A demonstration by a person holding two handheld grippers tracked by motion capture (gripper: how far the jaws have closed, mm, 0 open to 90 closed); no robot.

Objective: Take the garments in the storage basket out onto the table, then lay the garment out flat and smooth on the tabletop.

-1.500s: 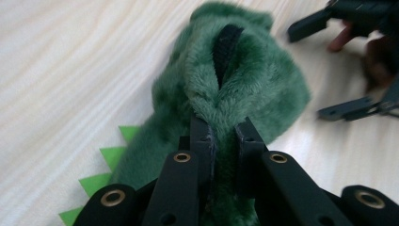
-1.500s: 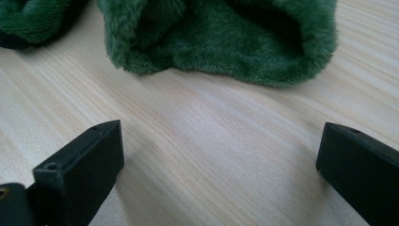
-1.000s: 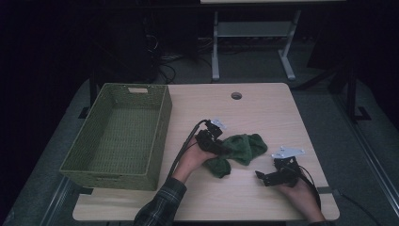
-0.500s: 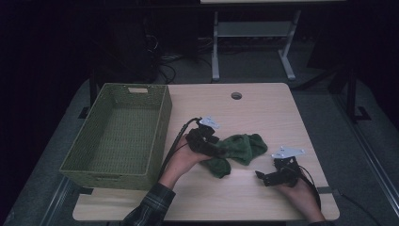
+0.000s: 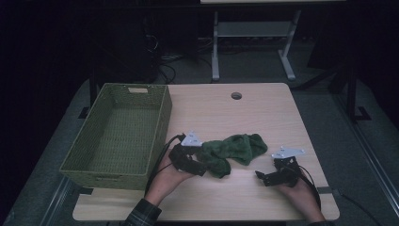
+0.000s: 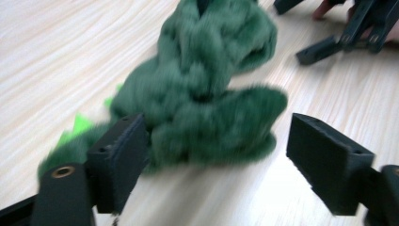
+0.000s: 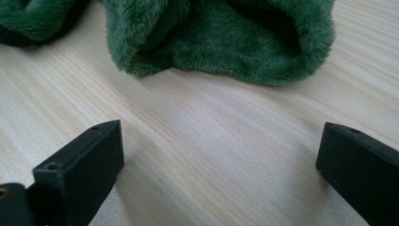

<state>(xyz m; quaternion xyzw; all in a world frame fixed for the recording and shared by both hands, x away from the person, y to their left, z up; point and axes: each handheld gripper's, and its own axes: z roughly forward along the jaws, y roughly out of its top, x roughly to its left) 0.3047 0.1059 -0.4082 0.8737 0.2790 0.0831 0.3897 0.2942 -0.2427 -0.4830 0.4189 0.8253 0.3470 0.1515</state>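
1. Pale wood makes the top of the table point(image 5: 263, 113), which stands in a dark room with a grey floor around it.
2. On the near half of this table lies a crumpled green cloth point(image 5: 230, 151), fluffy like a towel, and some bright green spots show at its edge in the left gripper view.
3. The left gripper point(image 5: 197, 168) is at the left end of the cloth, and its jaws have just been opening. They now stand spread: one pad point(image 6: 123, 155) is against the fabric, the other is apart from it, so the cloth is not pinched.
4. The right gripper point(image 5: 263, 177) rests low over the table, near the right side of the cloth but not touching it. Its jaws are also spread wide, with bare wood between them.
5. A person's hand holds each gripper, and a plaid sleeve point(image 5: 143, 214) shows at the left wrist.
6. Left of the cloth stands a green woven basket point(image 5: 155, 136), close beside the left hand.
7. Farther back, a round hole point(image 5: 236, 95) is in the table top.
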